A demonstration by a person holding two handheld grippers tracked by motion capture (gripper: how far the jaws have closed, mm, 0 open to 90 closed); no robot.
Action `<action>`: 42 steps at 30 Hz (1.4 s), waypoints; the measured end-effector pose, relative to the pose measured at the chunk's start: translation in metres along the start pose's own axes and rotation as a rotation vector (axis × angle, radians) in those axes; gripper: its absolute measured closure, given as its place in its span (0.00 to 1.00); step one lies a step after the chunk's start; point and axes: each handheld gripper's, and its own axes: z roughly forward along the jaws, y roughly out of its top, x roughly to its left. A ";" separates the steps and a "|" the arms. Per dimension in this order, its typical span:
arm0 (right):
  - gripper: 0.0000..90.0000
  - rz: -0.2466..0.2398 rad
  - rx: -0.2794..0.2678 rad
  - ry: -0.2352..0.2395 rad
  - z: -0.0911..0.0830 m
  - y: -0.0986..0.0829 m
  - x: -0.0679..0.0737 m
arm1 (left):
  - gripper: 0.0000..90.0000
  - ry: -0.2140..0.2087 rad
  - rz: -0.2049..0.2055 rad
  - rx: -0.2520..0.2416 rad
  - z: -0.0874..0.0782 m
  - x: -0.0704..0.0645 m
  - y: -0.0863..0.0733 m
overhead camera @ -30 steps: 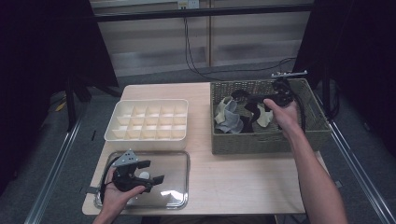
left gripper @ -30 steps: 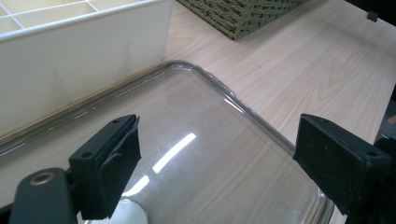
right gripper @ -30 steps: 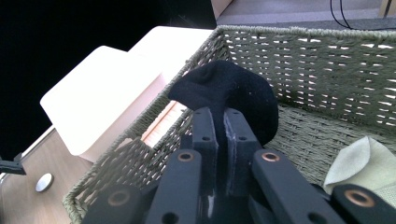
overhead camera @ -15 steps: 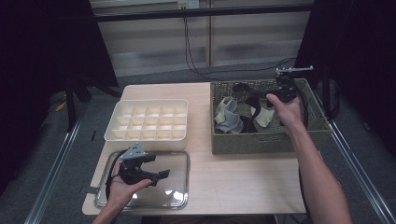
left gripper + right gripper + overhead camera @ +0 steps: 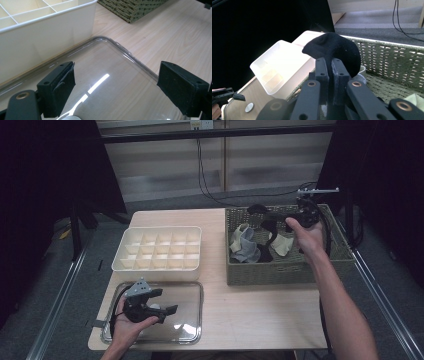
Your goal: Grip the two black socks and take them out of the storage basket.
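While lifted over the basket (image 5: 280, 270), black sock (image 5: 334, 50) pinched between right gripper (image 5: 330, 65) jaws; left gripper (image 5: 116, 83) wide.

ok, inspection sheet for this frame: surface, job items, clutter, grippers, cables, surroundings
Surface: wooden table, bare patch front right.
Job's things: black sock pinched in the right gripper above the wicker basket; grey sock and cream sock lie in the basket; white divider box, cells look empty.
Clutter: clear lid flat on table, front left.
Grippers: right shut on sock; left gripper open over the lid, holding nothing.
Cables: black cable across floor behind table.
Surroundings: dark frame, grey floor.
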 end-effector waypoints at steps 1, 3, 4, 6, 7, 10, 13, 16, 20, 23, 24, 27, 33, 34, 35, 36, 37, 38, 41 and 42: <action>0.95 0.000 -0.004 0.002 -0.002 0.000 0.001 | 0.15 0.000 0.000 -0.001 0.000 0.000 0.000; 0.95 -0.003 -0.009 0.003 -0.005 0.001 0.003 | 0.15 -0.001 0.001 -0.001 0.000 0.000 0.000; 0.95 -0.007 -0.012 0.003 -0.006 0.002 0.004 | 0.15 0.002 0.003 0.003 0.000 0.000 0.000; 0.95 -0.012 -0.019 0.002 -0.009 0.003 0.006 | 0.15 0.000 -0.007 0.004 0.001 -0.001 0.000; 0.95 -0.013 -0.024 0.002 -0.010 0.005 0.007 | 0.15 -0.001 -0.007 0.004 0.001 -0.001 0.000; 0.95 -0.010 -0.038 0.011 -0.012 0.008 0.010 | 0.15 -0.004 0.001 0.008 0.001 -0.002 -0.001; 0.94 -0.019 -0.047 0.021 -0.013 0.013 0.014 | 0.15 -0.003 0.006 0.006 0.000 -0.001 0.000; 0.95 -0.017 -0.054 0.029 -0.014 0.015 0.017 | 0.15 -0.005 -0.012 -0.009 -0.002 0.000 0.000; 0.94 -0.025 -0.063 0.036 -0.015 0.019 0.020 | 0.15 -0.004 -0.012 -0.009 -0.004 0.000 0.000; 0.94 -0.028 -0.073 0.046 -0.016 0.022 0.024 | 0.15 -0.008 -0.002 -0.006 -0.003 0.000 0.000; 0.94 -0.029 -0.076 0.049 -0.017 0.023 0.025 | 0.15 -0.007 -0.002 -0.005 -0.003 -0.001 0.000; 0.94 -0.036 -0.082 0.052 -0.019 0.026 0.028 | 0.15 -0.009 -0.002 -0.006 -0.003 -0.001 0.000; 0.94 -0.039 -0.099 0.062 -0.024 0.030 0.032 | 0.15 -0.005 -0.006 -0.004 -0.003 -0.001 0.000; 0.94 -0.040 -0.103 0.065 -0.025 0.031 0.033 | 0.15 -0.005 -0.006 -0.004 -0.003 -0.001 0.000; 0.94 -0.038 -0.106 0.067 -0.026 0.032 0.034 | 0.15 -0.006 -0.006 -0.003 -0.003 -0.001 0.000; 0.94 -0.044 -0.109 0.070 -0.027 0.033 0.035 | 0.15 -0.007 -0.008 -0.004 -0.002 -0.001 0.000; 0.94 -0.044 -0.113 0.073 -0.027 0.034 0.037 | 0.15 -0.008 -0.007 -0.003 -0.002 0.000 0.000; 0.94 -0.048 -0.113 0.073 -0.029 0.035 0.038 | 0.15 -0.009 -0.007 -0.004 -0.002 0.000 0.000; 0.94 -0.053 -0.126 0.091 -0.032 0.036 0.043 | 0.15 -0.009 -0.008 -0.004 -0.001 0.000 0.000; 0.94 -0.054 -0.126 0.094 -0.033 0.037 0.045 | 0.15 -0.009 -0.007 -0.004 -0.001 0.000 0.000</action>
